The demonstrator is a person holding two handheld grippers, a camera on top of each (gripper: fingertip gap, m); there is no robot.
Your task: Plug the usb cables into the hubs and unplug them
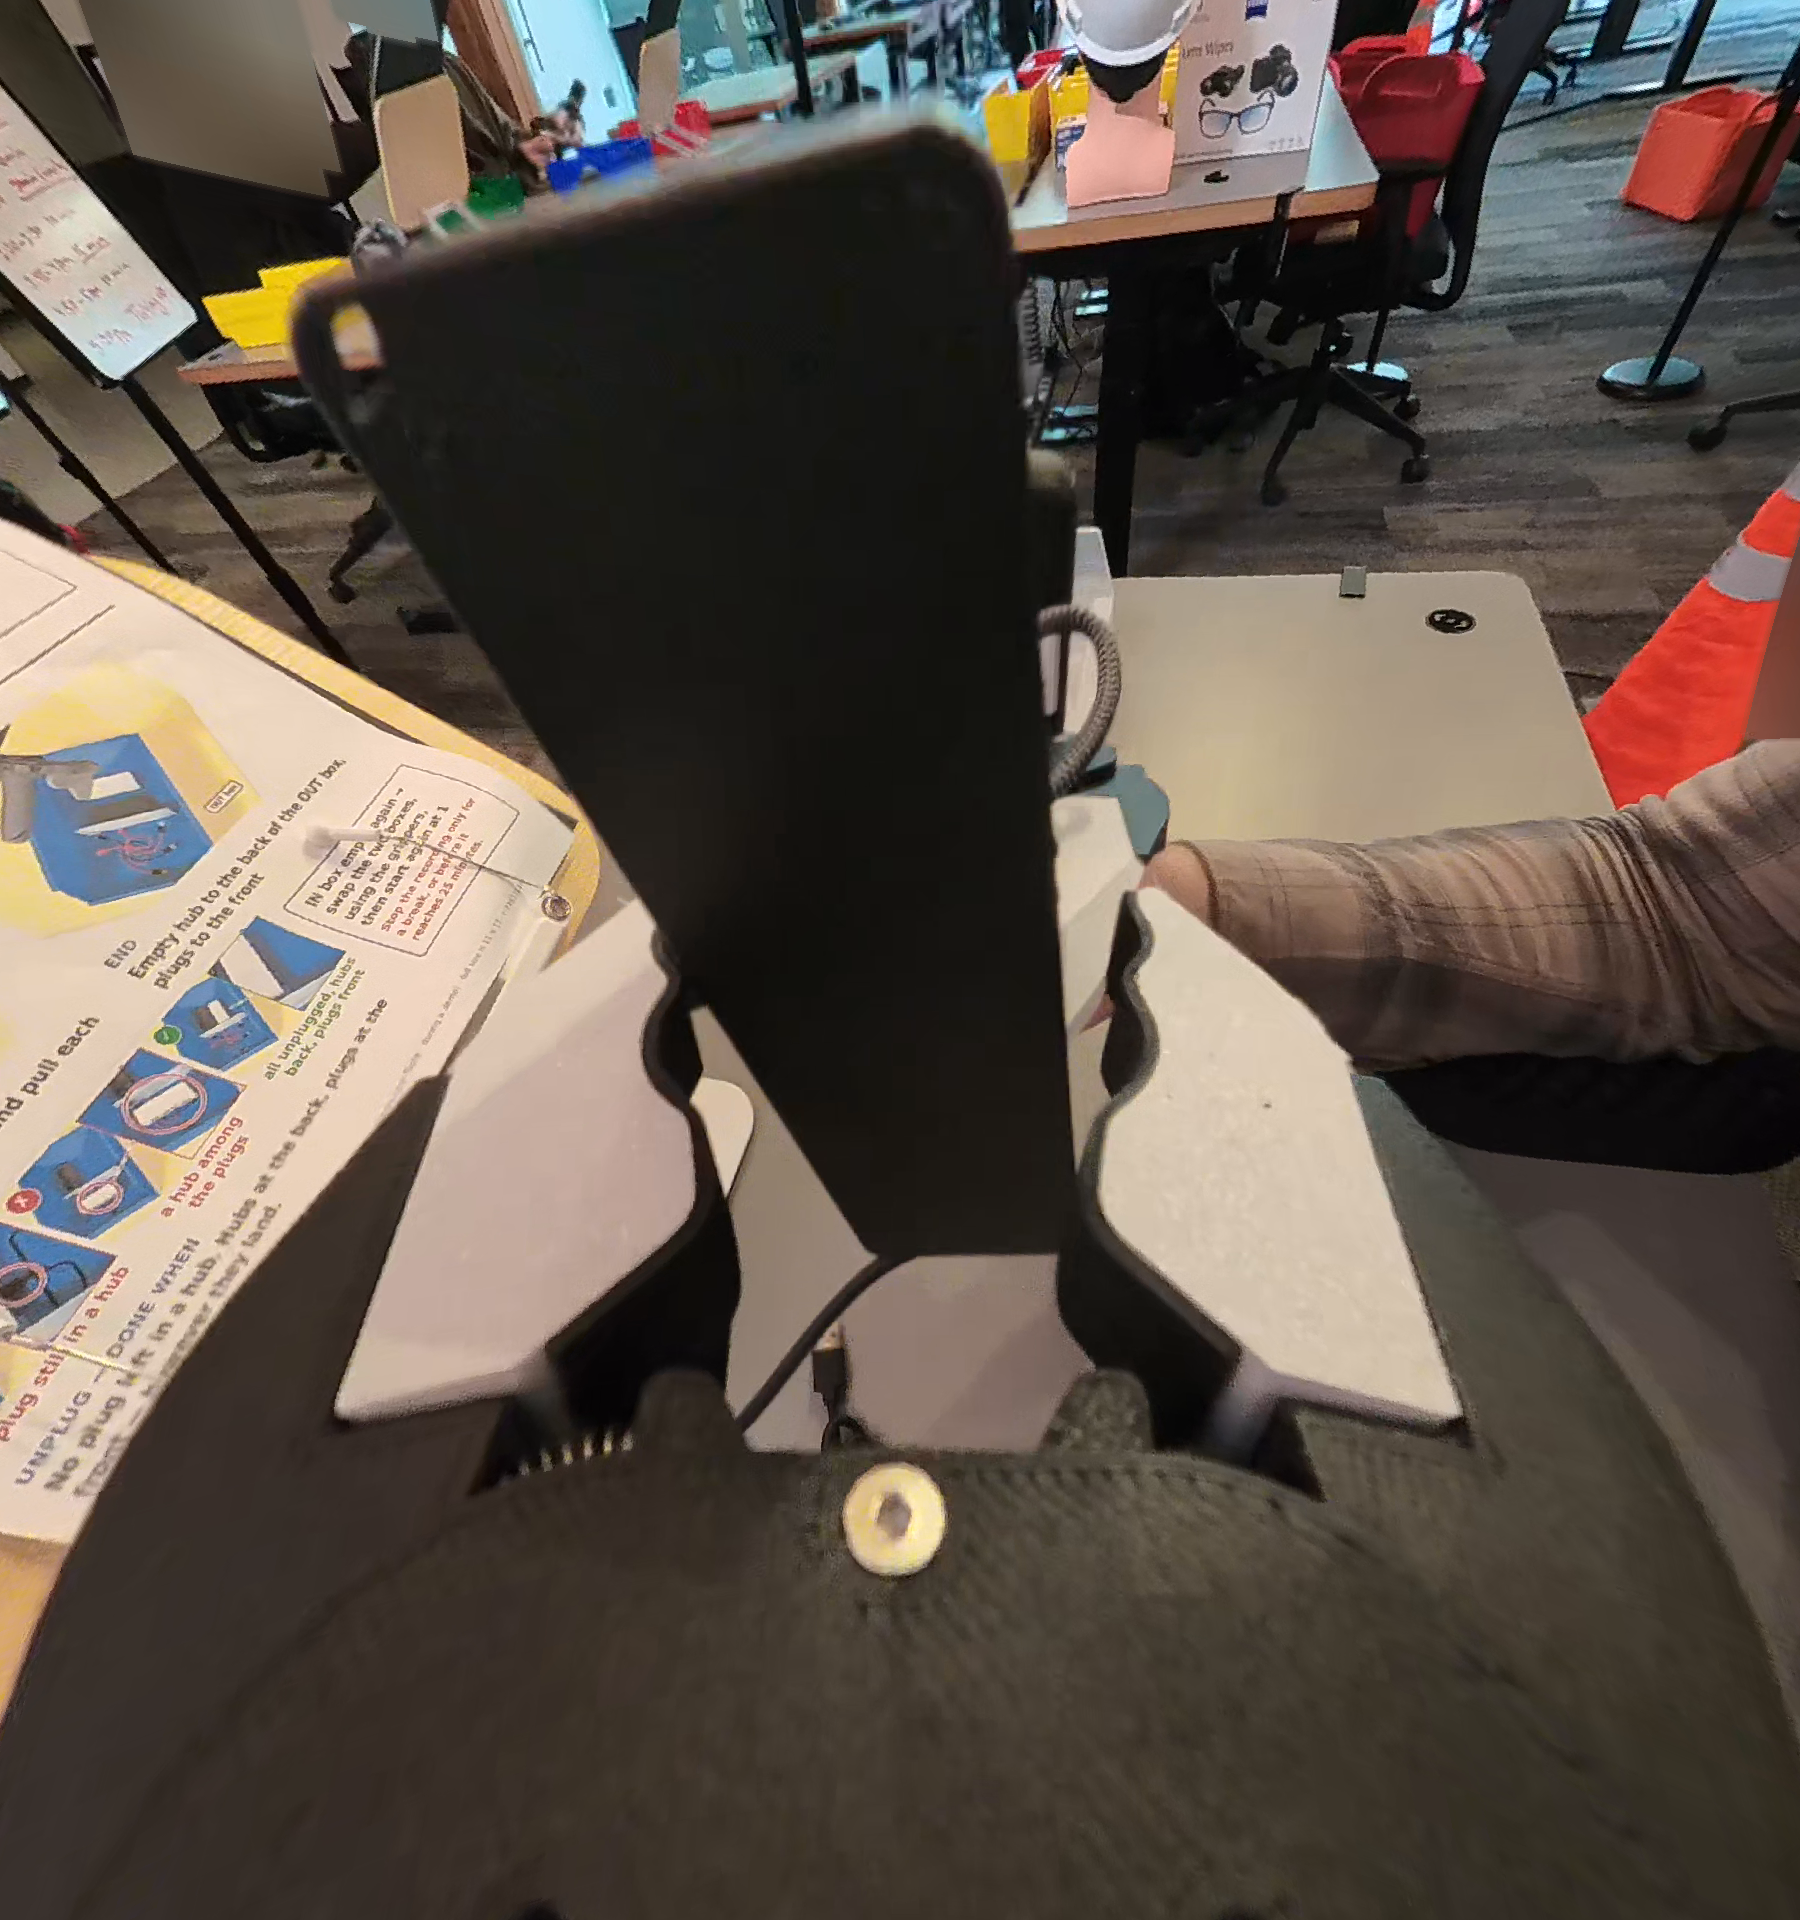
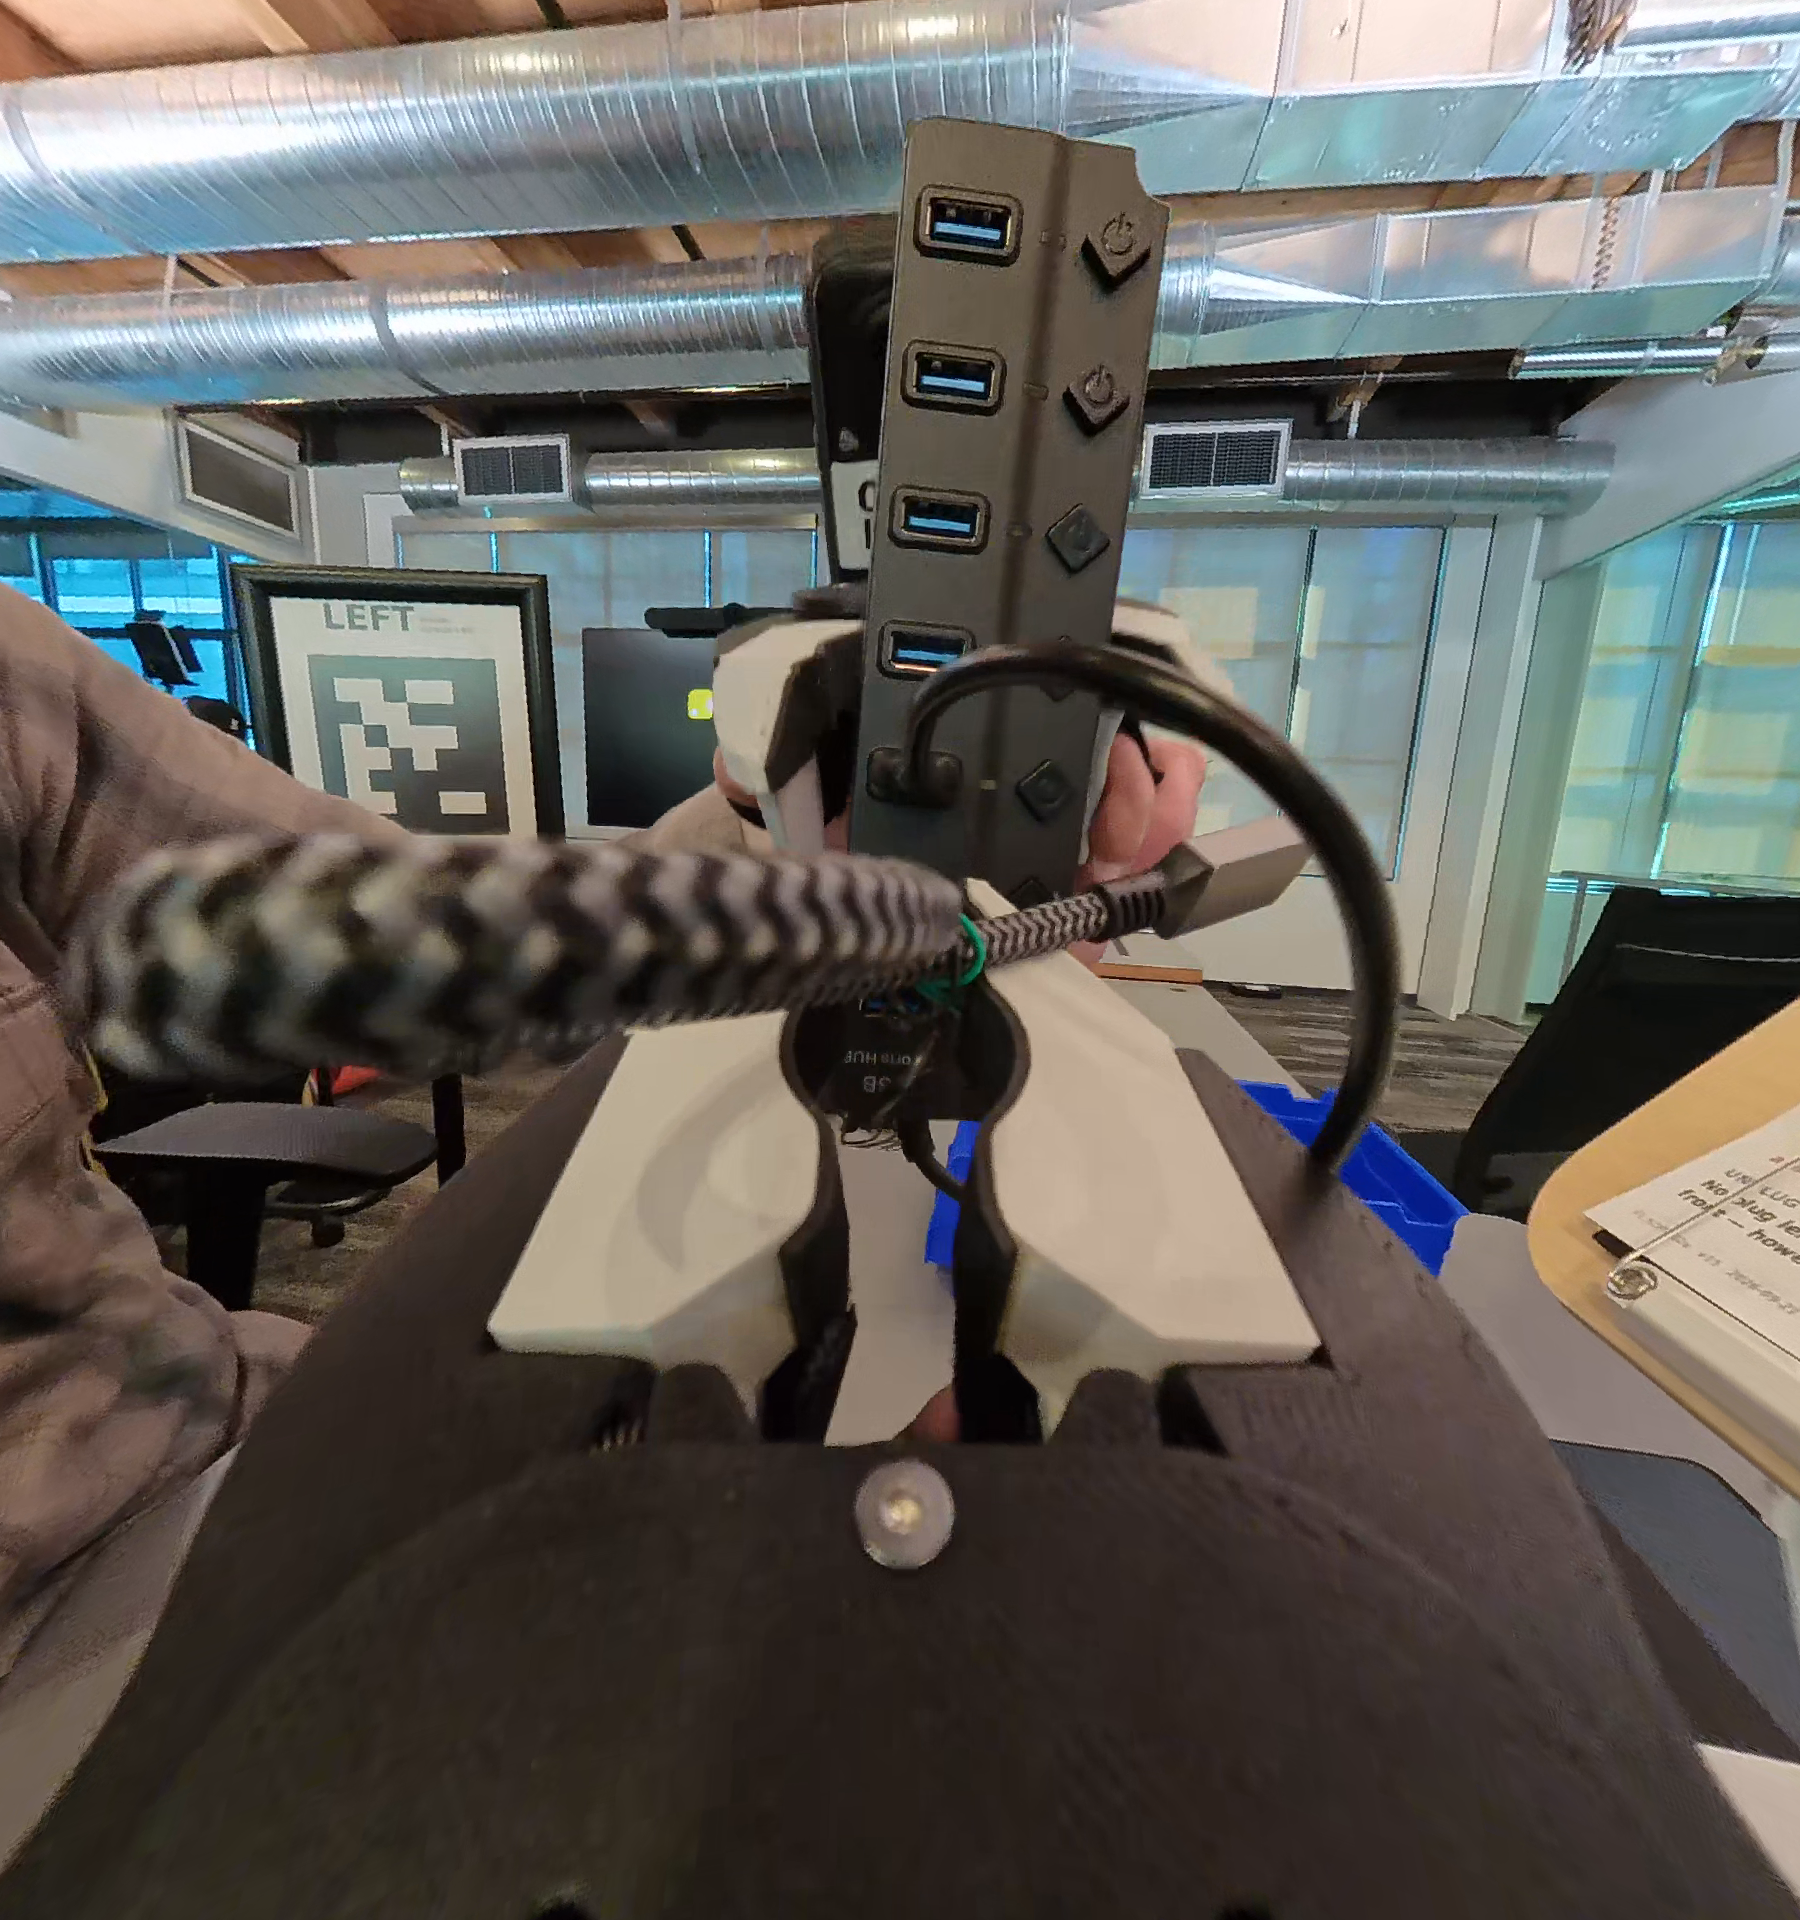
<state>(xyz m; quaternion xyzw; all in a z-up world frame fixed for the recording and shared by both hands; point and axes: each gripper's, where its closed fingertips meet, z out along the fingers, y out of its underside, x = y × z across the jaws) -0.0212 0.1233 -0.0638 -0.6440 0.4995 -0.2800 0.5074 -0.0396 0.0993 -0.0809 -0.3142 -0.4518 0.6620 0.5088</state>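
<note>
My left gripper (image 1: pixel 901 935) is shut on a long black USB hub (image 1: pixel 730 675) and holds it upright, its back to this camera. In the right wrist view the hub (image 2: pixel 989 468) shows several blue ports and power buttons, with the left gripper (image 2: pixel 937 727) around its lower part. A black cable (image 2: pixel 1280 748) is plugged into a lower port and loops down to the right. My right gripper (image 2: pixel 963 935) is shut on a black-and-white braided USB cable (image 2: pixel 522 945) just in front of the hub's lower end. The cable's grey plug (image 2: pixel 1228 883) points right, not in a port.
An instruction sheet on a wooden board lies at the left (image 1: pixel 200 935) and shows at the right wrist view's right (image 2: pixel 1758 1226). A blue bin (image 2: pixel 1395 1174) stands behind my right fingers. A grey table (image 1: pixel 1343 707), an orange cone (image 1: pixel 1706 665) and a person's sleeve (image 1: pixel 1498 935) are near.
</note>
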